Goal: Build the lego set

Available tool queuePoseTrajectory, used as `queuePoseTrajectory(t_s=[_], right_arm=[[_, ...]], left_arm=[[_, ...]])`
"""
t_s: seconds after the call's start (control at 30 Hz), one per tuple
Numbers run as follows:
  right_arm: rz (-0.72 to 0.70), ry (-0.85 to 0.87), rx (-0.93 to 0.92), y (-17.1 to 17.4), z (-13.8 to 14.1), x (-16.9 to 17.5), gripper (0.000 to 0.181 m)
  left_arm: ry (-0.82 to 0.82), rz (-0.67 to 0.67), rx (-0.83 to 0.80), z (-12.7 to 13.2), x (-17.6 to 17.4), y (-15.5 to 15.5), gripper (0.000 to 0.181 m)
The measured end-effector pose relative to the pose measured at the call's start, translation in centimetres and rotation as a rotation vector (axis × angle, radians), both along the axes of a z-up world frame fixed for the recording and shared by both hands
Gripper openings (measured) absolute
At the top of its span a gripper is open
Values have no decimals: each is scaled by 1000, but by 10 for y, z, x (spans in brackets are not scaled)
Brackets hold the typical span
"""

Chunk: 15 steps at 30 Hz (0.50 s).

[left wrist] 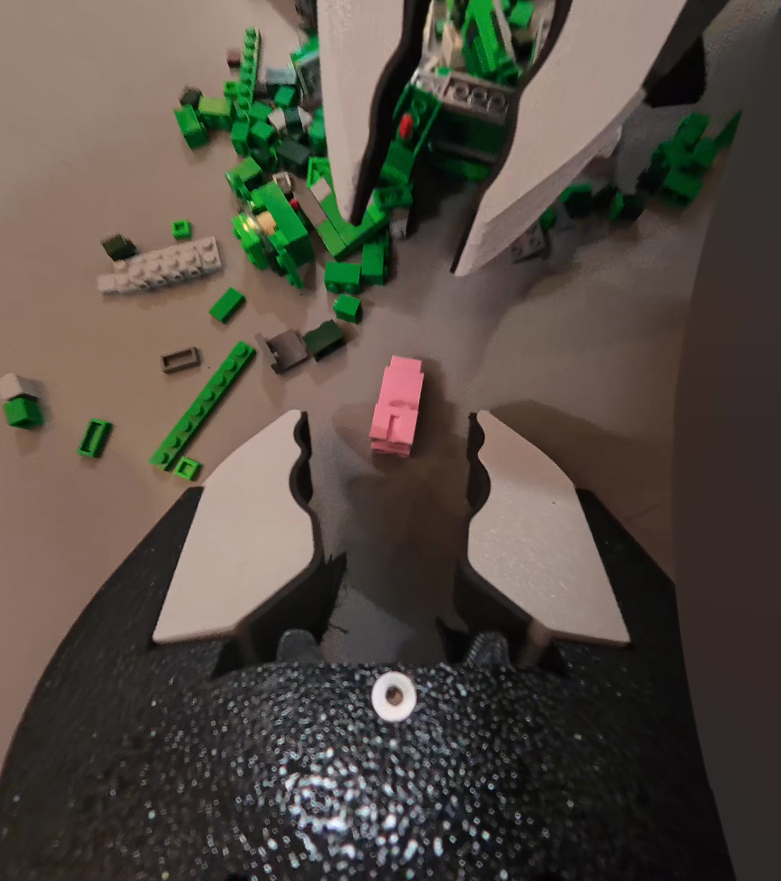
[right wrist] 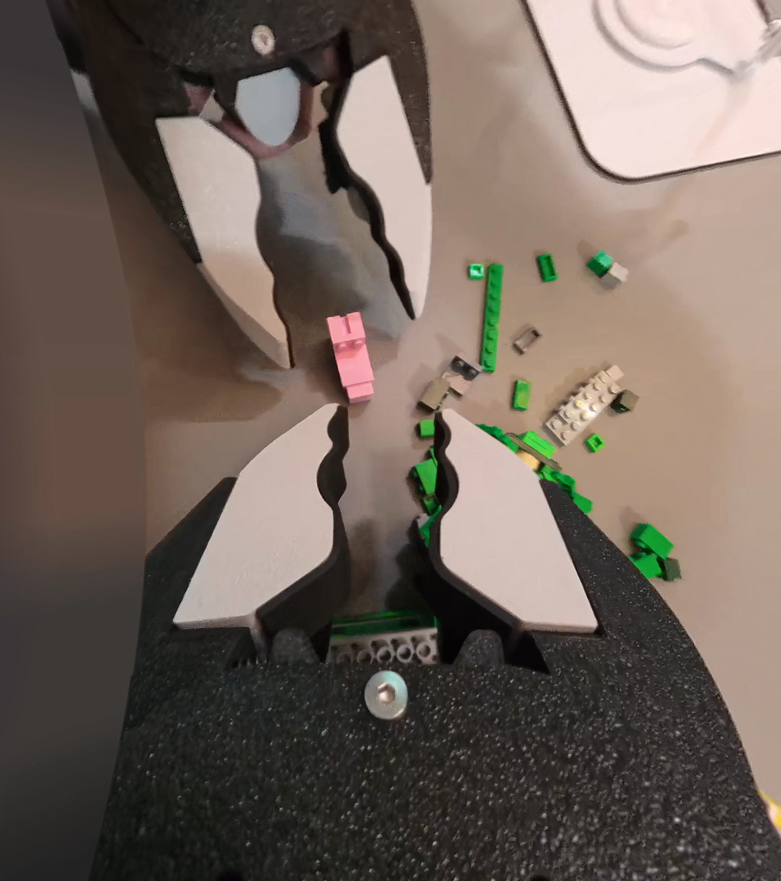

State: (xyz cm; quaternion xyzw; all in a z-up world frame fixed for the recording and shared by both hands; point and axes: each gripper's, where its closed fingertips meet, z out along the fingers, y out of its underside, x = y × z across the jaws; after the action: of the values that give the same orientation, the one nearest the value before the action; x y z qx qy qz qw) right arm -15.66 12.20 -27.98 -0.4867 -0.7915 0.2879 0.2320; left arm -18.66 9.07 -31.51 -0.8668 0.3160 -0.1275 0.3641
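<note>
green brick pile (right wrist: 431, 481) partly behind claw; white tray (right wrist: 664, 95) cropped

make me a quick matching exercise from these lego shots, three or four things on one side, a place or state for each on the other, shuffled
Things:
1. pink piece
2. long green plate
3. grey studded plate
4. left claw

Place or state:
A. open, holding nothing
B. lying alone between the two claws
C. beside a small dark green brick
D. lying flat with a small green tile at one end

Pairs: 1-B, 2-D, 3-C, 4-A
</note>
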Motion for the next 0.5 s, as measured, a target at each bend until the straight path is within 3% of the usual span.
queuePoseTrajectory(t_s=[0.07,0.27,0.5], right_arm=[[-10,-2,-1,3,3,4,35],[-19,-3,-11,11,6,6,34],[-113,38,20,20,23,-21,33]], left_arm=[[1,-4,35,6,4,1,65],[123,-12,6,-12,3,1,54],[116,28,-15,-12,-3,4,20]])
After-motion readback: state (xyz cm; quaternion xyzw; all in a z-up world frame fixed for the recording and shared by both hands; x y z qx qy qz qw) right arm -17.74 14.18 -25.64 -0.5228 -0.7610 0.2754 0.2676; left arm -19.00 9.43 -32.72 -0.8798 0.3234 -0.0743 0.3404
